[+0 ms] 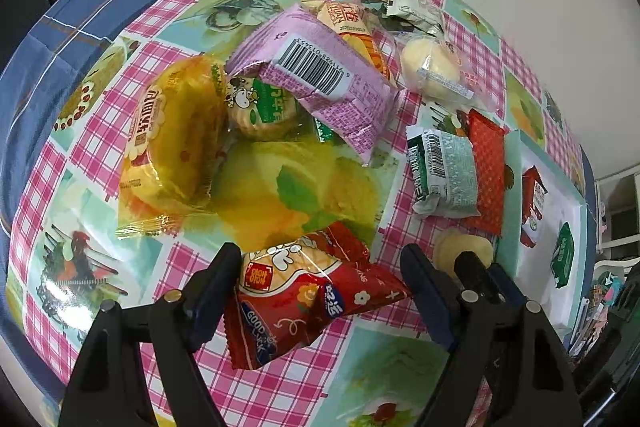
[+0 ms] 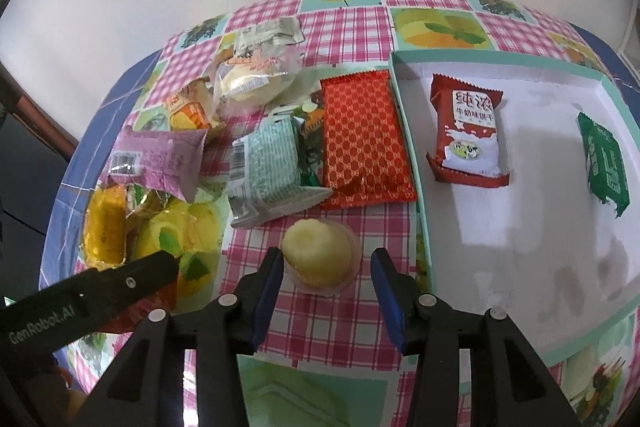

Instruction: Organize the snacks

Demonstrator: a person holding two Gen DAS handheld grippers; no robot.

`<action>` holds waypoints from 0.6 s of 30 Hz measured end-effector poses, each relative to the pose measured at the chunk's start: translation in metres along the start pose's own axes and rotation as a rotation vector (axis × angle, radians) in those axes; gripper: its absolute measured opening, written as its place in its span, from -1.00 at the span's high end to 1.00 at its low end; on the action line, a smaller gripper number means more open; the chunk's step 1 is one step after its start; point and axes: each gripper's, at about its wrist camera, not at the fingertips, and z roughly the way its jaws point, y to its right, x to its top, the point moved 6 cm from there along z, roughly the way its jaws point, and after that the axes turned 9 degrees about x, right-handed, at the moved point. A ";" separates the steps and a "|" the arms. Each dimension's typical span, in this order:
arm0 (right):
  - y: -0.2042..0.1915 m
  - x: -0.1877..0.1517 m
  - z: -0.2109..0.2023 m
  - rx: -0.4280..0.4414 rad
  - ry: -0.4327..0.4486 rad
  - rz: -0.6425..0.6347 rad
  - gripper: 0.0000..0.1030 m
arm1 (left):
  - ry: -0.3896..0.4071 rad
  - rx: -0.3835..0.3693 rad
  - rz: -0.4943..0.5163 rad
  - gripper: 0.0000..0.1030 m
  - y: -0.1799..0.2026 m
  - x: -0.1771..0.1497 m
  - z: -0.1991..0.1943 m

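- The right gripper hangs with its jaws spread wide and empty; the round yellow jelly cup sits on the surface squarely between the jaw tips, apart from both, being round with no long axis to line up.
- The left gripper is likewise wide open, holding nothing; the red rice-cracker packet lies between its jaws, long axis slanted across the gap.
- Beyond the right jaws and to their right stands the shallow white tray, holding a red milk-biscuit packet and a green packet, well apart.
- The right gripper looks nearer the tray, so the cup is probably its next pick.
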 end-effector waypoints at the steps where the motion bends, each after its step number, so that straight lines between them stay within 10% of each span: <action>1: -0.001 0.001 0.000 -0.001 0.002 -0.004 0.04 | 0.000 0.001 -0.002 -0.60 0.000 0.000 0.000; 18: -0.009 0.008 0.009 -0.048 0.007 -0.081 0.00 | -0.006 0.018 -0.003 -0.60 0.000 0.002 0.003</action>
